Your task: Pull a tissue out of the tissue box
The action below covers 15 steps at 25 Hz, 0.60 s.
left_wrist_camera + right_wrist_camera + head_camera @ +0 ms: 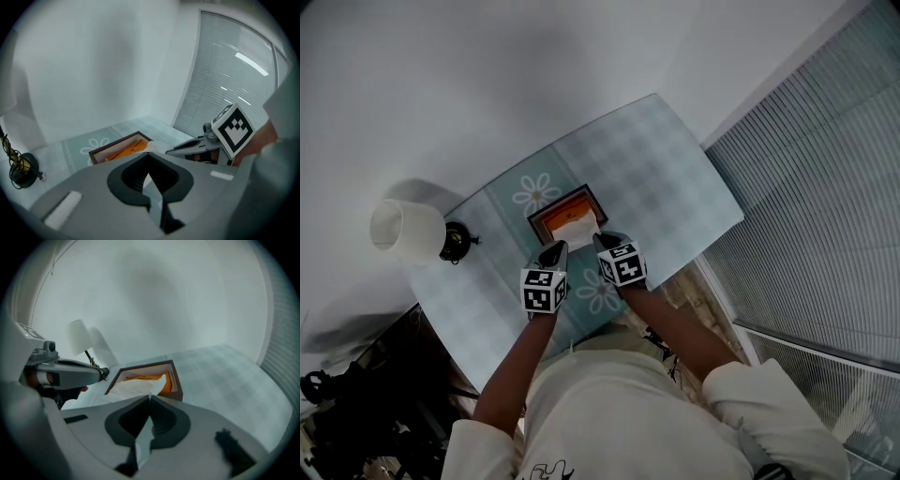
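Observation:
A dark brown tissue box [546, 214] with an orange inside sits on the checked tablecloth. A white tissue [577, 231] sticks out of it and drapes over its near edge. In the right gripper view the tissue [136, 386] reaches the tips of my right gripper [149, 397], whose jaws are shut on its near edge. My left gripper [555, 248] is at the box's near left corner. In its own view its jaws [149, 154] meet at the tips with nothing between them, just short of the box [117, 149]. The right gripper [602, 240] is close beside it.
A white-shaded lamp [403, 230] with a dark base [455, 241] stands at the table's left end, close to the wall. The tablecloth [656, 178] stretches away behind the box. Window blinds [825, 187] run along the right side, beyond the table's edge.

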Tool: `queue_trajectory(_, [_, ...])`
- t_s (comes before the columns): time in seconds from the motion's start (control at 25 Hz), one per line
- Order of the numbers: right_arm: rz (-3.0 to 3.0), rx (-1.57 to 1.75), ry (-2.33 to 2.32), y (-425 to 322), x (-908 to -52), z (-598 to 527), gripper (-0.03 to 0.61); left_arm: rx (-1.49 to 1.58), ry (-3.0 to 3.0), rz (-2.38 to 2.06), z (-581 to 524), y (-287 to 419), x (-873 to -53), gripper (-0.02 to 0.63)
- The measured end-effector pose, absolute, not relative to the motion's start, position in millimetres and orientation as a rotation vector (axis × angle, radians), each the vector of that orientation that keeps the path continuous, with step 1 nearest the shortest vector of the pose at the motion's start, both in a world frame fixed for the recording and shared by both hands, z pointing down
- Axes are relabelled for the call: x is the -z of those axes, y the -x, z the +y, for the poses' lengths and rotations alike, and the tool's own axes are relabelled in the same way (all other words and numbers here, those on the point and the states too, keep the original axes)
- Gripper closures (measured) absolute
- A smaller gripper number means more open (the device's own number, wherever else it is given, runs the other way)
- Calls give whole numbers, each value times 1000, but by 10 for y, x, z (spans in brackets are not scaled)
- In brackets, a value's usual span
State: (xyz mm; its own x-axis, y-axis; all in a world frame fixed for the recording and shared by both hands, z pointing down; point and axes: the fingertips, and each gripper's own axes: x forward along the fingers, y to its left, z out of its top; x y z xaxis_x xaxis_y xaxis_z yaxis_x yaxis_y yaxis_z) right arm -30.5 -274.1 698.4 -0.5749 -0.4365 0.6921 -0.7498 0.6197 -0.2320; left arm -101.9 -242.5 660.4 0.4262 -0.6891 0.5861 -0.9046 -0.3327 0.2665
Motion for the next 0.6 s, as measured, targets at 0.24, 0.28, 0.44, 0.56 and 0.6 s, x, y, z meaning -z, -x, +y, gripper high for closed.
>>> queue_trajectory(0.24, [-2289, -668, -930, 318, -6769, -2645, 565, -483, -2156, -1344, -2381, 1032, -6476, 609])
queue_trajectory(0.28, [-2299, -664, -931, 318, -6723, -2620, 565, -484, -2166, -1344, -2367, 1029, -6454, 609])
queue_trajectory(0.44, [-2341, -636, -932, 323, -6520, -2494, 565, -513, -2205, -1350, -2272, 1034, -6378, 609])
queue_trajectory(0.56, [-2369, -625, -931, 335, -6371, -2385, 565, -494, -2215, -1358, -2178, 1058, -6283, 609])
queue_trajectory(0.6, [-2378, -621, -933, 336, -6319, -2348, 565, -484, -2220, -1360, -2146, 1063, -6240, 609])
